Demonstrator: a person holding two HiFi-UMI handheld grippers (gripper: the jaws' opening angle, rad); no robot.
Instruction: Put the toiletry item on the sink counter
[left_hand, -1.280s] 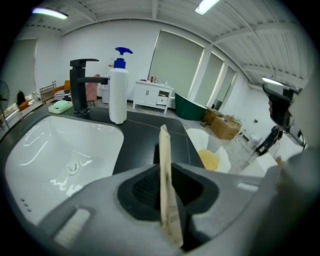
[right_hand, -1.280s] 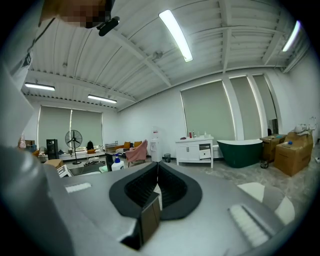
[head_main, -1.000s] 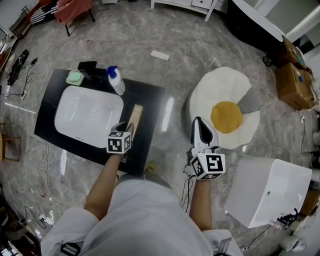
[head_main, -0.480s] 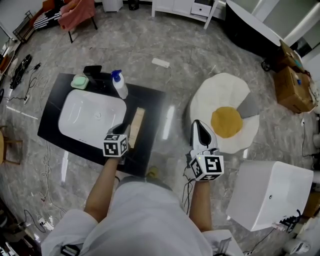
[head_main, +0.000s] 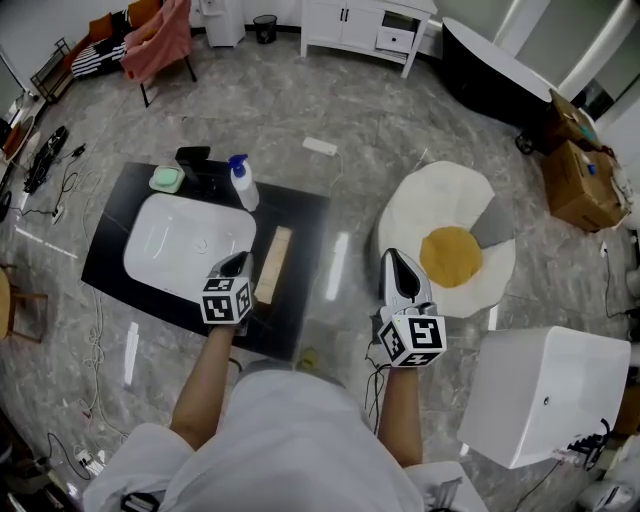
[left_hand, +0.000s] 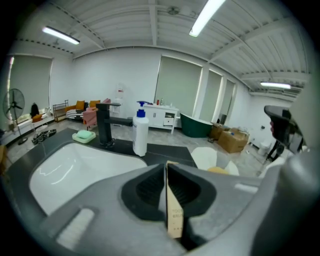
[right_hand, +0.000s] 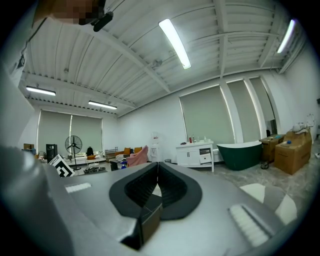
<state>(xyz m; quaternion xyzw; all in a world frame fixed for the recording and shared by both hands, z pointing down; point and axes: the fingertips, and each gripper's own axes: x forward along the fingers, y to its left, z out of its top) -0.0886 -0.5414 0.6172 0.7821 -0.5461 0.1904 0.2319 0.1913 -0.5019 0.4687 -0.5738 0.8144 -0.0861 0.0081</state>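
Observation:
A long tan toothbrush box (head_main: 273, 265) lies flat on the black sink counter (head_main: 305, 215), just right of the white basin (head_main: 185, 240). My left gripper (head_main: 238, 262) hovers above the counter beside the box's near end. Its jaws have just been closing and now stand together, holding nothing. In the left gripper view the box (left_hand: 174, 220) shows below through the thin slit of the left gripper (left_hand: 165, 165). My right gripper (head_main: 397, 258) is shut and empty over the floor, right of the counter; the right gripper (right_hand: 158, 165) points level into the room.
A white pump bottle (head_main: 243, 182), a black faucet (head_main: 198, 160) and a green soap dish (head_main: 166, 179) stand at the counter's far edge. An egg-shaped rug (head_main: 450, 255) lies on the floor to the right, a white box (head_main: 545, 395) nearer right. A power strip (head_main: 320, 146) lies beyond the counter.
The left gripper has lifted away from the box's near end and its jaws have come together. The box stays flat on the counter. The right gripper shifted slightly.

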